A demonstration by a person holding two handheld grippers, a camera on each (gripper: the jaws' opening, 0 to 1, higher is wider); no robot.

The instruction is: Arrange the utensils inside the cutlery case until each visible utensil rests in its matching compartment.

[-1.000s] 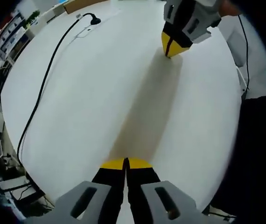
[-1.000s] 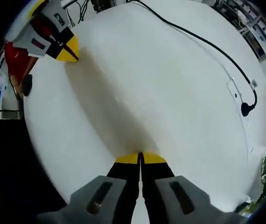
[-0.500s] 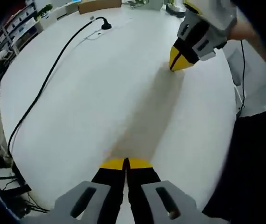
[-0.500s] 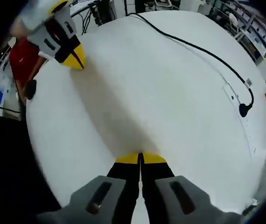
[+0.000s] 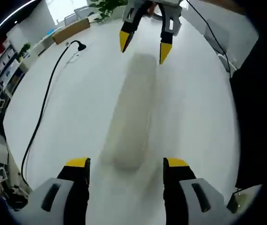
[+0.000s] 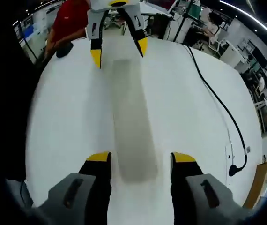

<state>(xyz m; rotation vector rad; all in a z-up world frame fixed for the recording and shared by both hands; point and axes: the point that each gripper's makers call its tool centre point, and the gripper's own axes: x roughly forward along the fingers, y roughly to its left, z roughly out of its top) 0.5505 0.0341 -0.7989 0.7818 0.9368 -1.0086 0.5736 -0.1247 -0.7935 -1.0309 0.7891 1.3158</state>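
Note:
My left gripper (image 5: 126, 164) stands open over the white table (image 5: 77, 117), with nothing between its yellow-tipped fingers. Across from it, at the top of the left gripper view, my right gripper (image 5: 144, 45) is open too. In the right gripper view, the right gripper (image 6: 140, 158) is spread wide at the bottom, and the left gripper (image 6: 119, 51) faces it from the top, open. A blurred grey shadow band (image 6: 131, 122) runs along the tabletop between the two.
A black cable (image 5: 44, 103) ends in a plug (image 5: 81, 46) on the table's left part; the same cable (image 6: 218, 108) shows in the right gripper view. A wooden board (image 5: 70, 30) lies at the far edge. A person in red (image 6: 72, 16) stands beyond the table.
Both grippers went from shut to open. Both views have swung, so the two grippers now face each other head-on.

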